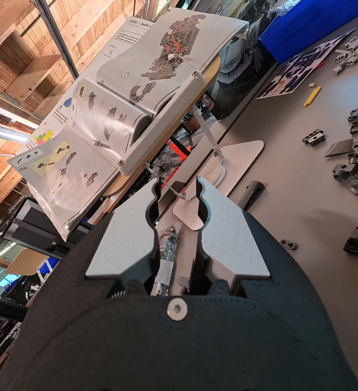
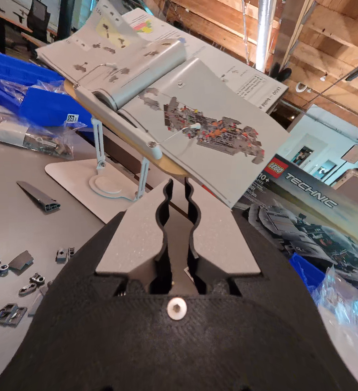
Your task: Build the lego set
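An open instruction booklet (image 2: 195, 118) was propped on a white stand (image 2: 72, 171) at the table's far edge. Below it, the right gripper (image 2: 177, 184) was held narrowly parted and empty, the left gripper (image 1: 177, 186) wider apart, also empty — grey building pieces (image 1: 355, 169) were scattered beside.

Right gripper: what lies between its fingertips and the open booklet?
In the right wrist view, only the stand lies between the right gripper and booklet.
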Motion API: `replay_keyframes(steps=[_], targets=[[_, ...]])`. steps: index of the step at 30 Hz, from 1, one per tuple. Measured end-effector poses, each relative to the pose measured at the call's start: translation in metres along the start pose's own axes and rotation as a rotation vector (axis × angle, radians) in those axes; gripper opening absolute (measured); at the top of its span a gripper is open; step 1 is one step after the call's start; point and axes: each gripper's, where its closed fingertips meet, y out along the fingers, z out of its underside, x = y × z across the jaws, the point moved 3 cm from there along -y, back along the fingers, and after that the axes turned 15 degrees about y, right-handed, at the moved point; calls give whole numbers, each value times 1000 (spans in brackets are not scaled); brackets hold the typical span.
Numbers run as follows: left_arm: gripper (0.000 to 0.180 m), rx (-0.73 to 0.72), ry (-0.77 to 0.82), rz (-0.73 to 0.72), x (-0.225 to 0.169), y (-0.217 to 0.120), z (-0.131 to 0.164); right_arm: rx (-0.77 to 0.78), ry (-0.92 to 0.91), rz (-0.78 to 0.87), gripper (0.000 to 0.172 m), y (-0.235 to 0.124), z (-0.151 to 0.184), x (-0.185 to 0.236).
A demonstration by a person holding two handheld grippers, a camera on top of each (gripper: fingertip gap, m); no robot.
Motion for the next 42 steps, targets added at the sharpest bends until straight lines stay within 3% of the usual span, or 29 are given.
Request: replay_keyframes(steps=[4, 10, 19, 42], targets=[[31, -3, -6, 8, -1, 0, 0, 42, 89, -63, 14, -14, -1, -12], [32, -5, -1, 44, -10, 3, -2, 107, 92, -66, 14, -11, 27, -22], [46, 9, -24, 65, -14, 7, 1, 146, -20, -56, 14, -6, 40, -11], [42, 3, -21, 93, -17, 6, 0, 204, -67, -91, 19, 1, 57, 1]])
